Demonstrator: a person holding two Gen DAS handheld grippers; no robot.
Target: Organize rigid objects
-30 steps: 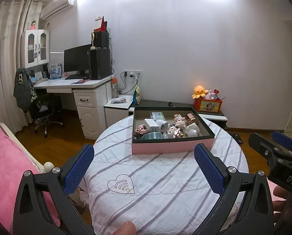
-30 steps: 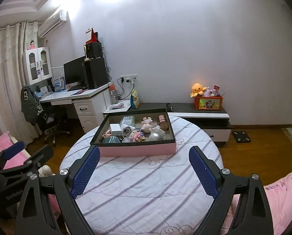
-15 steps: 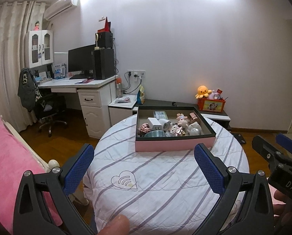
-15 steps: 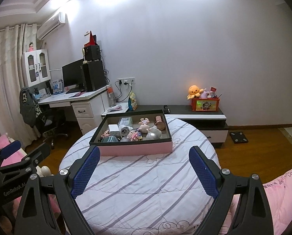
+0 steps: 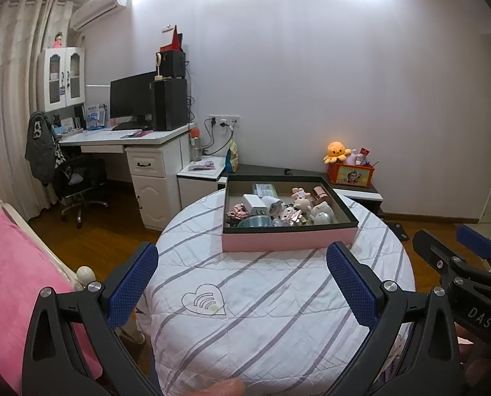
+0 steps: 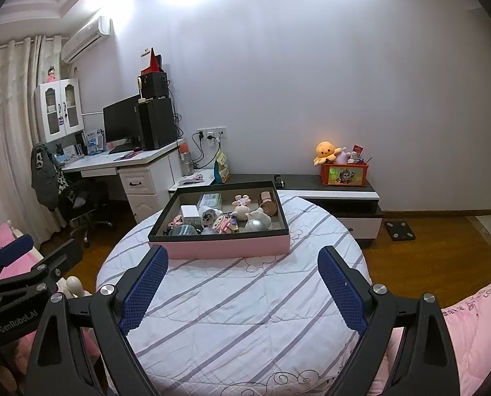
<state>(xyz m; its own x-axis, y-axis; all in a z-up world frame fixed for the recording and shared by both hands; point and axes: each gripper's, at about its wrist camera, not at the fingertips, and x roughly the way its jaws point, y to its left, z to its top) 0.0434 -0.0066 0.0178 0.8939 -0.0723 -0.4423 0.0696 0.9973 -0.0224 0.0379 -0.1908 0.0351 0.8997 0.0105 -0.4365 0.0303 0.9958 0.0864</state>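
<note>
A pink box with a dark rim point(image 5: 288, 246) point(image 6: 229, 247) sits at the far side of a round table with a striped white cloth point(image 5: 271, 307) point(image 6: 245, 313). It holds several small rigid things: a white charger point(image 5: 251, 204), a metal tin point(image 5: 253, 221), toy figures point(image 5: 299, 203), a silver ball point(image 6: 258, 223). My left gripper point(image 5: 242, 283) is open and empty above the near side of the table. My right gripper point(image 6: 242, 283) is open and empty, to the right of the left one, also short of the box.
A white desk point(image 5: 139, 142) with monitor and office chair point(image 5: 80, 184) stands at the back left. A low dark cabinet point(image 6: 337, 198) with an orange toy box point(image 6: 344, 173) runs along the wall. Pink bedding point(image 5: 11, 264) lies at left and lower right point(image 6: 473, 323).
Both grippers have pulled back and tilted up a little, so the box and table sit lower and farther in both views. Both stay open and empty.
</note>
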